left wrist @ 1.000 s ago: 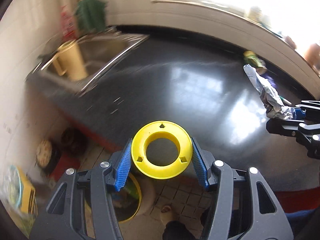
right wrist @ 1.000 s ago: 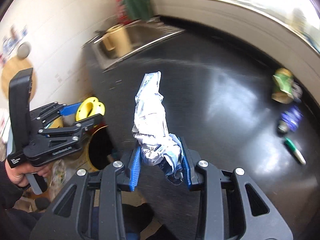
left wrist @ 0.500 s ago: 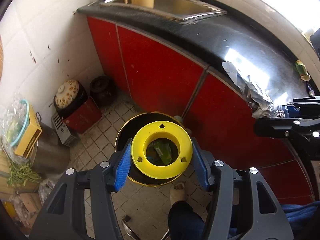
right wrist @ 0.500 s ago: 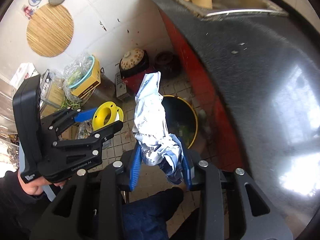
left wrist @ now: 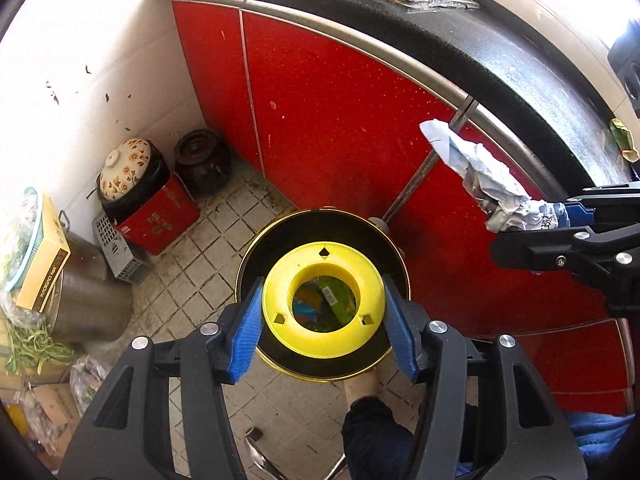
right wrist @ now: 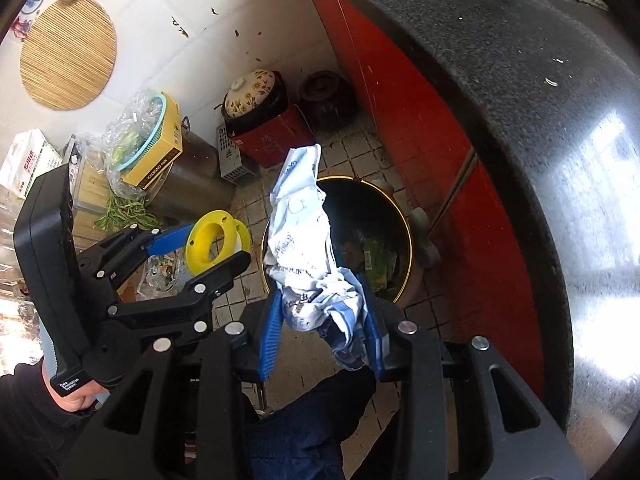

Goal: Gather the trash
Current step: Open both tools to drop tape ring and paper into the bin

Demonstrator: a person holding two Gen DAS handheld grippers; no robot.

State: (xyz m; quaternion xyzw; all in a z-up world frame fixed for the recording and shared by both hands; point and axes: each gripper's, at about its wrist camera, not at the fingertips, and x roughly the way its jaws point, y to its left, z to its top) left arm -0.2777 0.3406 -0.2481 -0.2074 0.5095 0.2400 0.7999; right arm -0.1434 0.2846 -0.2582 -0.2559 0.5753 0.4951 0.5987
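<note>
My left gripper (left wrist: 323, 312) is shut on a yellow plastic spool (left wrist: 298, 336) and holds it right above the round black trash bin (left wrist: 320, 224) with a gold rim on the floor. Green and coloured rubbish shows through the spool's hole. My right gripper (right wrist: 322, 320) is shut on a crumpled white and blue wrapper (right wrist: 304, 240), held above the near left rim of the same bin (right wrist: 372, 204). In the left wrist view the wrapper (left wrist: 480, 176) sticks out to the right of the bin. In the right wrist view the spool (right wrist: 212, 236) is left of the bin.
Red cabinet doors (left wrist: 328, 92) under a black counter (left wrist: 500, 52) stand behind the bin. A floral-lidded pot on a red box (left wrist: 152, 208), a dark jar (left wrist: 202, 164), a steel pot (left wrist: 86, 300) and a yellow box (left wrist: 44, 264) crowd the left floor. A green carton (left wrist: 622, 138) lies on the counter.
Both grippers have swung off the counter and down toward the floor bin, carrying the spool and the wrapper. The left gripper has come closer over the bin's opening.
</note>
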